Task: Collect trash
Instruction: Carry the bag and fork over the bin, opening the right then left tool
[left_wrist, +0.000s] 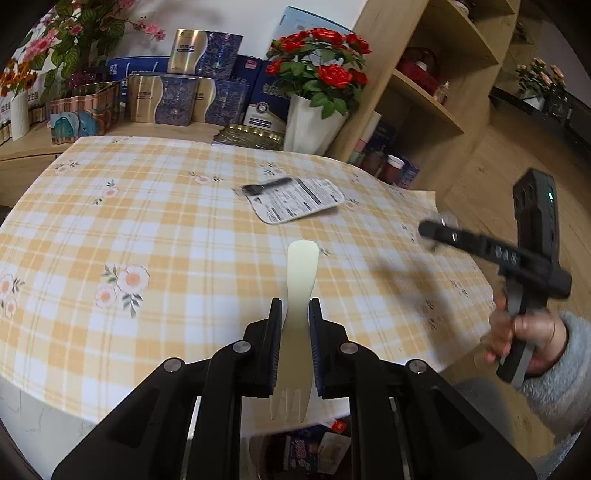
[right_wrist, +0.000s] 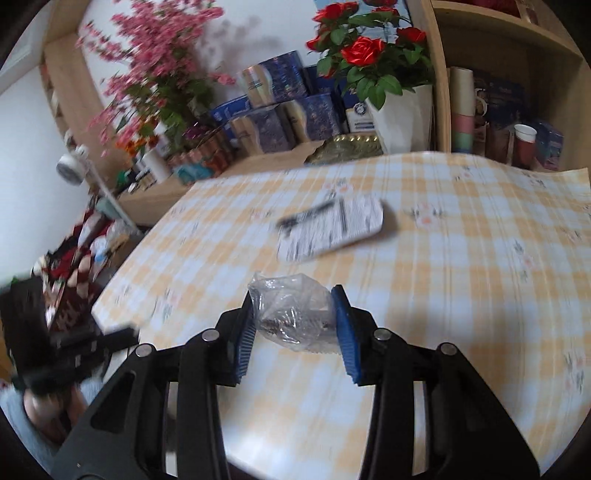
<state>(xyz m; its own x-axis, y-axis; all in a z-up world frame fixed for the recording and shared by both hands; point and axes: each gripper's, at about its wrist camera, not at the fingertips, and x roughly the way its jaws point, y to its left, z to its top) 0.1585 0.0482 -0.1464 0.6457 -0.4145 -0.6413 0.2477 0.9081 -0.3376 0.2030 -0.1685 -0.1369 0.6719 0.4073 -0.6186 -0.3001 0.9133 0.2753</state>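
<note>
My left gripper (left_wrist: 295, 308) is shut on a pale plastic fork (left_wrist: 298, 280), handle pointing forward, tines back toward me, held above the table's near edge. My right gripper (right_wrist: 293, 293) is shut on a crumpled clear plastic wrapper (right_wrist: 291, 314) above the table; it also shows in the left wrist view (left_wrist: 428, 229), blurred, at the right. A printed flat package (left_wrist: 295, 199) with a black item on its far edge lies mid-table; it also shows in the right wrist view (right_wrist: 330, 227).
The table carries a yellow checked cloth (left_wrist: 147, 229). A bin holding wrappers (left_wrist: 317, 450) sits below the table's near edge. Boxes, a white pot of red roses (left_wrist: 317, 88) and a wooden shelf (left_wrist: 424, 92) stand behind the table.
</note>
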